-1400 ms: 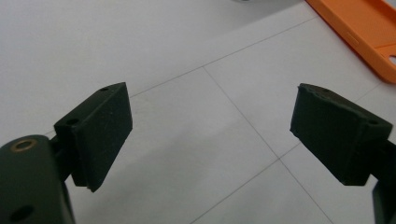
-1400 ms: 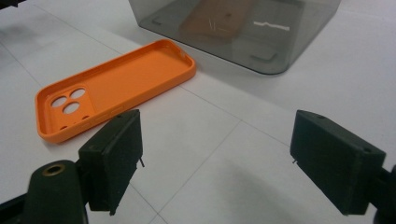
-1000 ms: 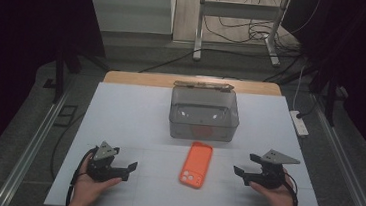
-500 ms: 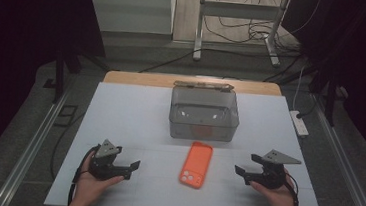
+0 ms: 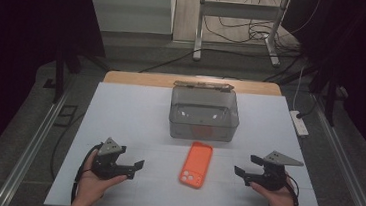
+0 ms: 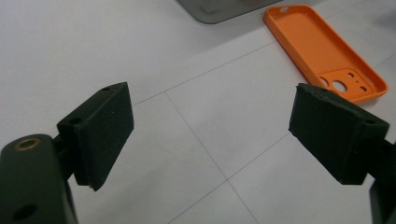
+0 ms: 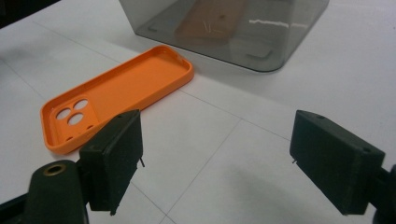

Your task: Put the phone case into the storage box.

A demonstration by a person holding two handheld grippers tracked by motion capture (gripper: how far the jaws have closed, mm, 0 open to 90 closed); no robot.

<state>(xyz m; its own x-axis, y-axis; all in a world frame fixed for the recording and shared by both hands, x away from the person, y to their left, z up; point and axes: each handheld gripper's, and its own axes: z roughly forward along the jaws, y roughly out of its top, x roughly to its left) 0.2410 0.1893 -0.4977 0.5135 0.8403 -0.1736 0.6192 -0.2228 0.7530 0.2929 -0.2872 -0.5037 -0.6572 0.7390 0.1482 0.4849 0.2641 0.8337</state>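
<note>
An orange phone case [image 5: 196, 164] lies hollow side up on the white table [image 5: 135, 114], camera holes toward the near edge. Behind it stands a clear grey plastic box [image 5: 204, 114] with its lid lying behind it. My left gripper [image 5: 137, 165] rests on the table to the left of the case, jaws wide apart and empty. In the left gripper view the case [image 6: 324, 49] sits beyond the right jaw, the left gripper [image 6: 210, 133] open over bare table. My right gripper [image 5: 238, 172] sits to the right of the case, open and empty; the right gripper [image 7: 215, 161] looks past the case [image 7: 119, 95] to the box [image 7: 224, 28].
A white power strip [image 5: 299, 122] lies at the table's right edge. A metal stand [image 5: 238, 17] and cables sit on the floor beyond the table. The wooden far edge [image 5: 138, 78] of the table shows behind the white sheet.
Both grippers have shifted only slightly; the case and box have not moved.
</note>
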